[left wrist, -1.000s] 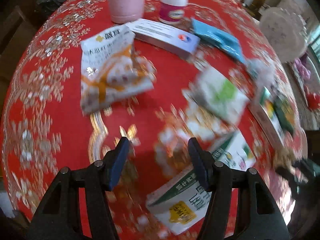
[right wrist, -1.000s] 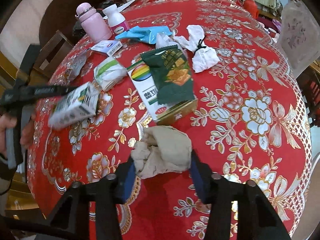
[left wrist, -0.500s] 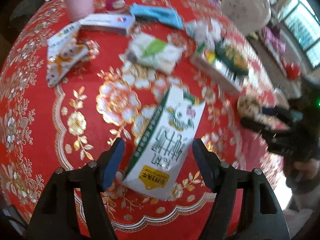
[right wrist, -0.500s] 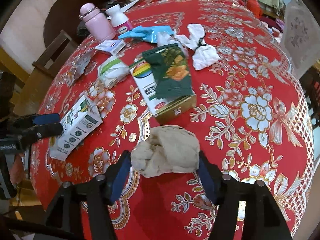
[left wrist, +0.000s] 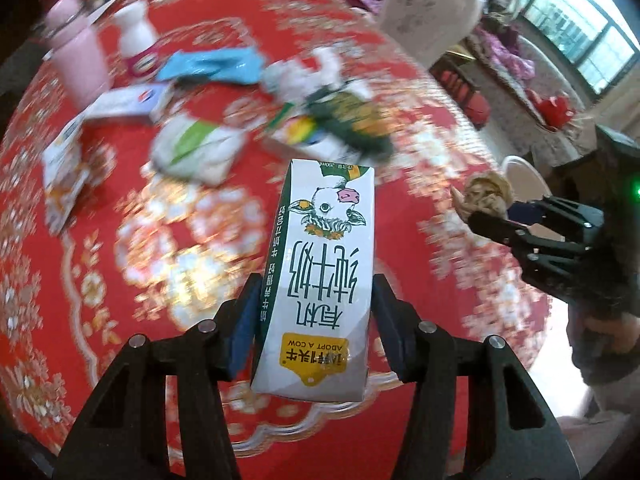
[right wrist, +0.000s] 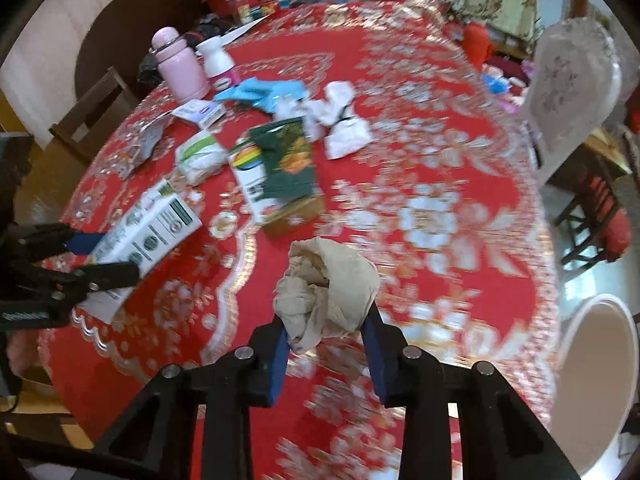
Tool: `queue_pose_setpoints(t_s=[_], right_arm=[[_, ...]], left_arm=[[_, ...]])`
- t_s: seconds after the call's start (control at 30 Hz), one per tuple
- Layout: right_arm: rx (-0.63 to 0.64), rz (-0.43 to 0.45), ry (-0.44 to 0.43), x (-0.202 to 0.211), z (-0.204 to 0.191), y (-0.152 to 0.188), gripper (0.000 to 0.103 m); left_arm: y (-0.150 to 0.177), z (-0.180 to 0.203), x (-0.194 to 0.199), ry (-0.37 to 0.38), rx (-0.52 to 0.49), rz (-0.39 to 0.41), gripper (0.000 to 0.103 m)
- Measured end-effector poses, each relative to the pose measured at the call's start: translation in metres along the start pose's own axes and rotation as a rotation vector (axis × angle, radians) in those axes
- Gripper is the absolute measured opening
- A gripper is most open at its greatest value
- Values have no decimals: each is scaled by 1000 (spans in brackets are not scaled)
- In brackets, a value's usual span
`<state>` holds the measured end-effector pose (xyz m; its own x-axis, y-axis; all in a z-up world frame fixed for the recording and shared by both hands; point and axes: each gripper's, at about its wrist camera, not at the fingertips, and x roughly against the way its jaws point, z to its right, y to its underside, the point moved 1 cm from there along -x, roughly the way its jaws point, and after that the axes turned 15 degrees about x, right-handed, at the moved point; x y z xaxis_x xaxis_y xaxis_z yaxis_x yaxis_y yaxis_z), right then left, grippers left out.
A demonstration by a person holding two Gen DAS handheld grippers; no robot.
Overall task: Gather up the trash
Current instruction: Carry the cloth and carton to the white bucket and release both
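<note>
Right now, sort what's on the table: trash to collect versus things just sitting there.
Trash:
milk carton, held in left tool
crumpled tissue, held in right tool
green snack wrapper
blue wrapper

Just lying about:
pink bottle
white bottle

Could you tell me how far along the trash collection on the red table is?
Nothing looks binned yet. In hand: the left gripper is closing on the milk carton, and the right gripper is closing on the crumpled tissue. Left on the tablecloth: the green packet, white wad, blue wrapper and more.
</note>
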<state>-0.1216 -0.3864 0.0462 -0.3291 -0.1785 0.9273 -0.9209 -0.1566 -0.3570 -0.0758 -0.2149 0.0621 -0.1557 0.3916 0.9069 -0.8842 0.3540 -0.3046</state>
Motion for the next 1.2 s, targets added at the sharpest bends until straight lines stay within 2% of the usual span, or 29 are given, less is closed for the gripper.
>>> queue_pose_setpoints(t_s=[0.23, 0.43, 0.73, 0.87, 0.93, 1.0, 1.1, 1.13, 1.2], right_arm=[[-69, 0, 98, 29, 54, 36, 32], [-142, -11, 179, 51, 101, 78, 32], [-346, -69, 268, 76, 192, 165, 32], [-446, -114, 299, 82, 232, 204, 32], [-485, -128, 308, 85, 246, 218, 40], [-530, -139, 344, 91, 258, 231, 71], [-555, -105, 357, 103, 265, 243, 74], [-554, -109, 356, 104, 266, 244, 74], [-544, -119, 355, 104, 264, 244, 74]], left_arm=[[1, 72, -8, 76, -82, 1, 52], [-7, 150, -37, 121, -163, -25, 52], [-6, 268, -90, 156, -253, -59, 52], [0, 307, -113, 161, -267, -86, 53], [2, 320, -121, 160, -262, -85, 53], [2, 329, -125, 166, -252, -79, 53], [2, 336, -128, 193, -231, -92, 57], [1, 337, -128, 205, -220, -96, 62], [-1, 337, -125, 230, -200, -96, 63]])
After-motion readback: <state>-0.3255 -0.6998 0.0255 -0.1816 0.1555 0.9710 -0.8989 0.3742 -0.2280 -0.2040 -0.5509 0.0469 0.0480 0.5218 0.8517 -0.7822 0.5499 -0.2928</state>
